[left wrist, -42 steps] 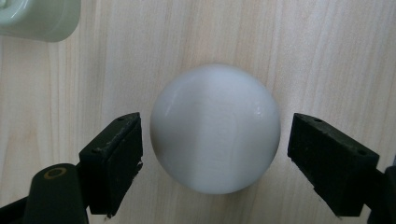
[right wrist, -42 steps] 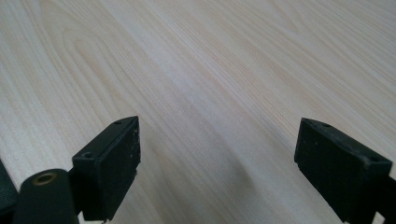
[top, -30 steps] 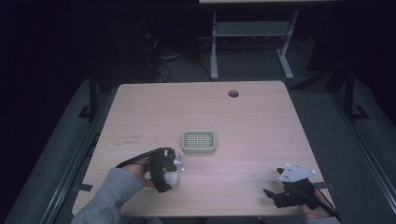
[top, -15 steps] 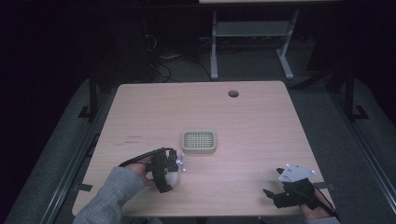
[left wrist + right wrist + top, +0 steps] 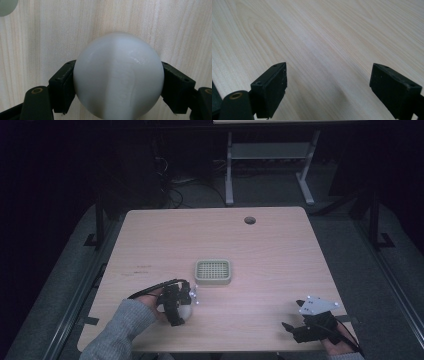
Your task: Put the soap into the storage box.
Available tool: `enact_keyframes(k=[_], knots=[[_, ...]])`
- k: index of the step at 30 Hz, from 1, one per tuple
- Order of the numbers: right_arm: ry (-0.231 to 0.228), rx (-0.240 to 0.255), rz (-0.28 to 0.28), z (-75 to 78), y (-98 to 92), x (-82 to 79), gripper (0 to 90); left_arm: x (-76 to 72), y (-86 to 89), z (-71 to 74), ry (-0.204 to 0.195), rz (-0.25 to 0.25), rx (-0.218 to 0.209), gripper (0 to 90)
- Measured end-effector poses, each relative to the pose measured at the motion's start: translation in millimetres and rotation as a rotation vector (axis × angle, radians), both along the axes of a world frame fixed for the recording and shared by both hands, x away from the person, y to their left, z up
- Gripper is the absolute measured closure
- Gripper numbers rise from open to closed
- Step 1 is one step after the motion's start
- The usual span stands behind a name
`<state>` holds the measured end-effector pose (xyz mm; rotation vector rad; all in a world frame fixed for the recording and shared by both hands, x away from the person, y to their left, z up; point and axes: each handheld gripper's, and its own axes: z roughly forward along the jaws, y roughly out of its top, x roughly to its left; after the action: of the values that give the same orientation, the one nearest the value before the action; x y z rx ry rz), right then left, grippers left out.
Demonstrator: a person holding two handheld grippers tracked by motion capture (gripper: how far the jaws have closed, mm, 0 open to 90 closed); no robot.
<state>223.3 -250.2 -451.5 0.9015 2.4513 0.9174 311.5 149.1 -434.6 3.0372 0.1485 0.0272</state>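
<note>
A smooth white ball (image 5: 117, 75) sits between the two black jaws of my left gripper (image 5: 117, 83), which is shut on it just above the wooden table. From the high view, that left gripper (image 5: 179, 304) and the ball (image 5: 186, 311) are at the table's front left, just short of a small pale green grid tray (image 5: 213, 271). My right gripper (image 5: 295, 330) rests near the front right edge. Its jaws stand wide apart over bare wood, so the right gripper (image 5: 328, 85) is open and holds nothing.
The light wood table (image 5: 280, 260) has a round cable hole (image 5: 249, 220) at the back right. A pale green corner of the tray (image 5: 6, 6) shows at the top left of the left gripper view. Dark floor, cables and a desk frame (image 5: 270, 165) lie beyond the table.
</note>
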Motion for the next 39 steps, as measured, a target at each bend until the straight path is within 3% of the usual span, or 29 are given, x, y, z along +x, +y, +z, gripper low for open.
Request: enact_keyframes(k=[8, 30, 39], knots=[[-0.003, 0.000, 0.001, 0.1, -0.5, 0.0, 13.9, -1.3, 0.6, 0.0, -0.010, -0.006, -0.008, 23.9], [-0.001, 0.012, -0.008, -0.3, -1.0, 0.3, 13.9, -4.2, 1.5, 1.7, 0.023, -0.005, -0.015, 24.1], [0.000, 0.009, -0.008, -1.1, -2.1, 1.0, 13.9, -4.3, 2.3, 10.5, 0.003, -0.003, -0.039, 24.2]])
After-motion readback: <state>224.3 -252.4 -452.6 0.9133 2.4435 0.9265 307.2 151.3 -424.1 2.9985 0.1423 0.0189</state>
